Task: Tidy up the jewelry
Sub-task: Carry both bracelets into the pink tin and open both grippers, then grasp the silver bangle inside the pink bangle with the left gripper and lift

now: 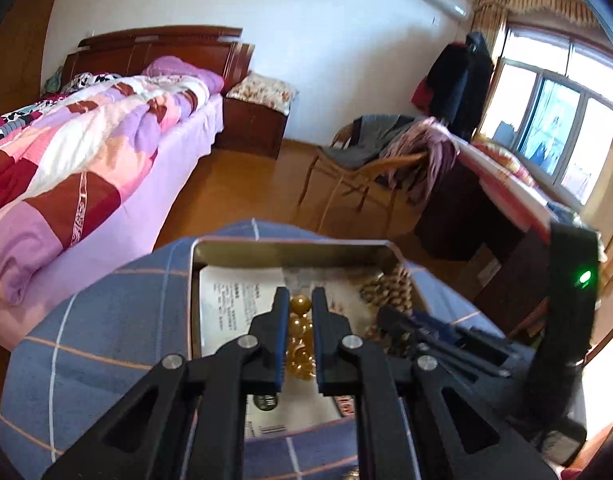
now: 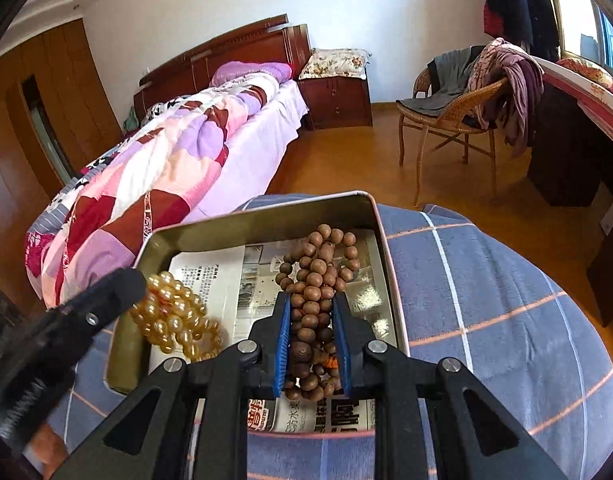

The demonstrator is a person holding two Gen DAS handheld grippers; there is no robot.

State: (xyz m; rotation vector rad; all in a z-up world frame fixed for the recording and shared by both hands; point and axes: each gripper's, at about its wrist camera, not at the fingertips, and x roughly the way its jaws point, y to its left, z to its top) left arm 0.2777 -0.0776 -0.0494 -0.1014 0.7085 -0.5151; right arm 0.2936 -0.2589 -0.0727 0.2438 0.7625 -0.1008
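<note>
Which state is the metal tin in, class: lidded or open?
Open. The metal tin shows no lid; its newspaper lining, brown beads and golden beads are all exposed.

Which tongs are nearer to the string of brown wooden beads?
Right. The right tongs are shut on the string of brown wooden beads; the left tongs grip the amber glossy bead strand beside it.

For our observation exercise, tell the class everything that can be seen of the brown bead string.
The brown bead string is a bunched strand of round, matte, wood-like beads in mixed sizes. The right gripper is shut on its near part; the far end heaps loosely over the newspaper lining the open metal tin. It sits towards the tin's right side, apart from the amber beads.
</note>
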